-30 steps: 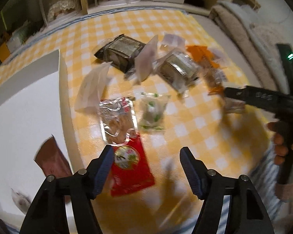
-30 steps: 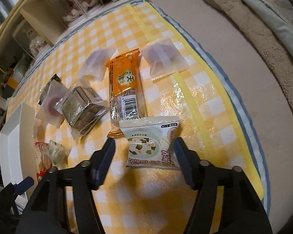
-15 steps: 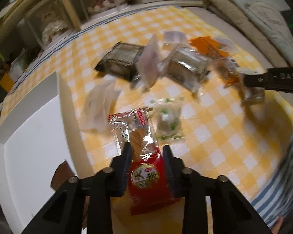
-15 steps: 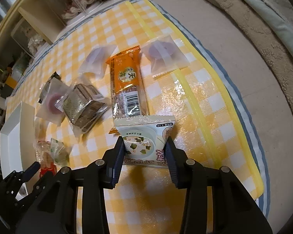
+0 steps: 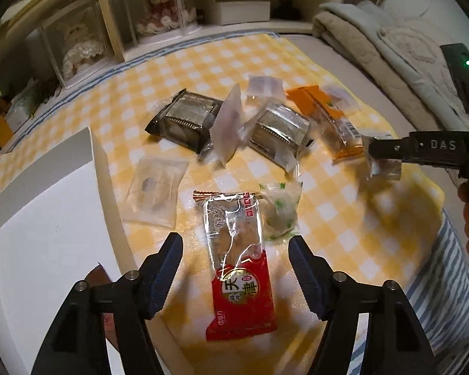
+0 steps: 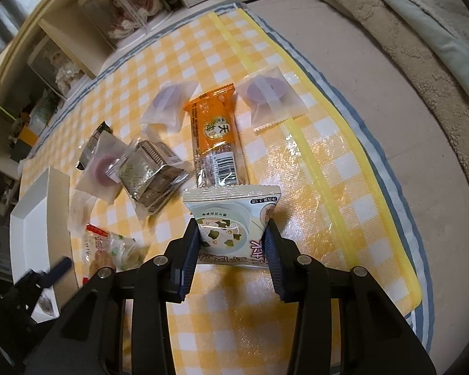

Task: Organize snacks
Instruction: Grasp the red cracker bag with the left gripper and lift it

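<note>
Right now your right hand-held gripper has its 2 fingers pressed on the sides of the pale soup-mix packet, which sits between them over the yellow checked cloth, just in front of the orange bar packet. Whether the packet is clear of the cloth you cannot tell from this view. Your left hand-held gripper stands wide apart, straddling the red-and-clear bar packet, which lies flat on the cloth and touches neither finger. Just left of it is the white tray, with a brown packet peeking in at its near edge.

The step in hand looks like sorting packets into that tray, 1 per gripper. Next, you would likely carry the soup-mix packet across toward the tray, keeping the squeeze light, since the film will crumple. The red packet needs a fresh grasp: lower the fingers to the cloth and pinch across its narrow width.

Against 0.5 s ago, the left fingers, then closed narrow on the red packet, have sprung wide and the packet lies free. The right grip is unchanged. 1 s ago both grippers were wide, the soup-mix packet lying ungrasped
</note>
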